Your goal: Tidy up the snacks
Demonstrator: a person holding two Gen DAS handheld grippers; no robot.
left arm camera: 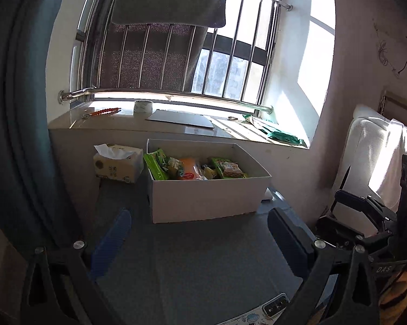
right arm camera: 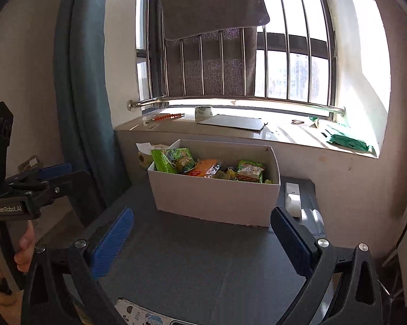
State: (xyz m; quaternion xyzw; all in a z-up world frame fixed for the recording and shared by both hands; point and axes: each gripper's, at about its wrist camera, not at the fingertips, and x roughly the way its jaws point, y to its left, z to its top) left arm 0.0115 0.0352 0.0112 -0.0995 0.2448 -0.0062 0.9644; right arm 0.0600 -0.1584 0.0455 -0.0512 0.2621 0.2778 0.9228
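A white cardboard box [left arm camera: 203, 197] sits on a grey table top [left arm camera: 198, 265], pushed toward the wall below a barred window. The snacks lie inside the box: green snack packets [right arm camera: 173, 159] at the left end, an orange packet [right arm camera: 204, 169] in the middle, and another green packet with a biscuit picture [right arm camera: 249, 172] toward the right end.

The left gripper [left arm camera: 199, 230] hovers over the bare table top in front of the box, its blue-padded fingers spread wide with nothing between them. The right gripper [right arm camera: 202, 230] stands the same way, fingers wide apart and empty, just short of the box's near wall.

A tissue box [left arm camera: 118, 165] stands just beside the left end of the white box, a tissue sticking up from it. On the stone windowsill [right arm camera: 176, 128] lie a roll of tape [right arm camera: 203, 113], a flat grey board [right arm camera: 231, 122] and a green pouch [right arm camera: 347, 140]. A small white device [right arm camera: 292, 199] lies on the table at the right of the box. A grey towel [right arm camera: 211, 5] hangs over the window bars.
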